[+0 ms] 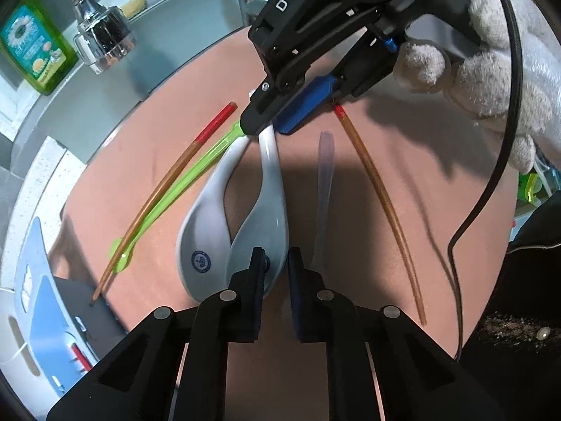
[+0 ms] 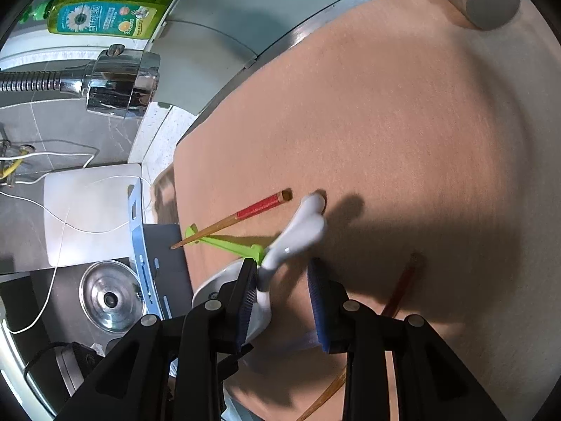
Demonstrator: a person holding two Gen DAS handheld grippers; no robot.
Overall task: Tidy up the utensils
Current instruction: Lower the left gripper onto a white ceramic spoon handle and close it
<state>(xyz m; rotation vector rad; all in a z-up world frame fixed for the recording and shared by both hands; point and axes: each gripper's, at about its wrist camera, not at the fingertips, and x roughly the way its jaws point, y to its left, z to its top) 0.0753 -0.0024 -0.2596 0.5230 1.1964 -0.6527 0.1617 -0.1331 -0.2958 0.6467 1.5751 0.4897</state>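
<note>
While the left gripper (image 1: 275, 273) hangs over the bowl end of two white spoons (image 1: 224, 217) with its jaws a little apart and holding nothing, the right gripper (image 1: 270, 126) sits at their handle tips, on a brown mat (image 1: 385, 245) with a green fork (image 1: 182, 189), a clear spoon (image 1: 324, 182) and two red-tipped chopsticks (image 1: 378, 203). From the right wrist, that gripper (image 2: 282, 280) is spread wide and empty, the spoon handles (image 2: 298, 231) poking up just past its left finger, beside the green fork (image 2: 228, 244) and one chopstick (image 2: 238, 219).

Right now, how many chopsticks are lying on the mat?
2. One chopstick lies at the left, crossing the green spoon, its tip past the mat edge. The other chopstick lies alone at the right. None looks hidden.
</note>
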